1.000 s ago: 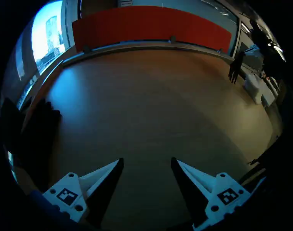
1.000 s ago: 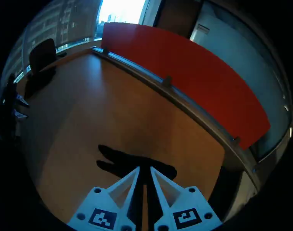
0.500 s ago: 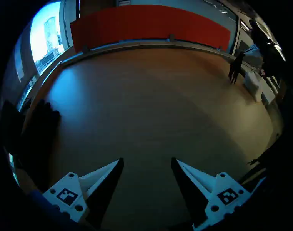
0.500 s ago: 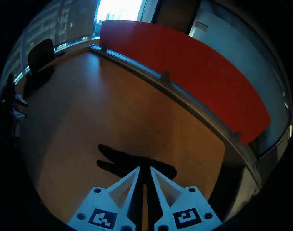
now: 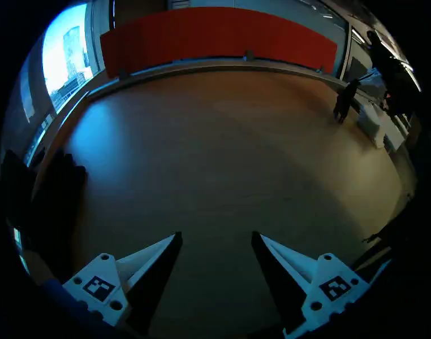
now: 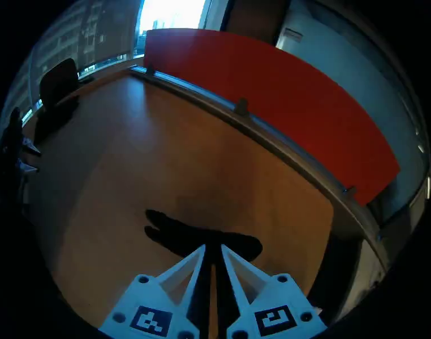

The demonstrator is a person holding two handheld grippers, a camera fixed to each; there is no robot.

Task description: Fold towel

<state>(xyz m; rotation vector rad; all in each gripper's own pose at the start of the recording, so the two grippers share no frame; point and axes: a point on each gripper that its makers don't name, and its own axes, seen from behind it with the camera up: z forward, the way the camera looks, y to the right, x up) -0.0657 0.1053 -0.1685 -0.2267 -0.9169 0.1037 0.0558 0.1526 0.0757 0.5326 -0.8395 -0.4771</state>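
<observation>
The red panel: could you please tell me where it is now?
In the right gripper view, the red panel stands upper right, along the far edge of the table.

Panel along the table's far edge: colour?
The panel is red; clearest in the right gripper view.

A red partition [image 5: 215, 34] edges the wooden table [image 5: 227, 147] (a dark chair [image 6: 57, 85] at its far corner).

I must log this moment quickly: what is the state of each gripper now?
Left gripper: open, holding nothing.
Right gripper: shut, fingers almost touching; whether it holds anything cannot be told.
</observation>
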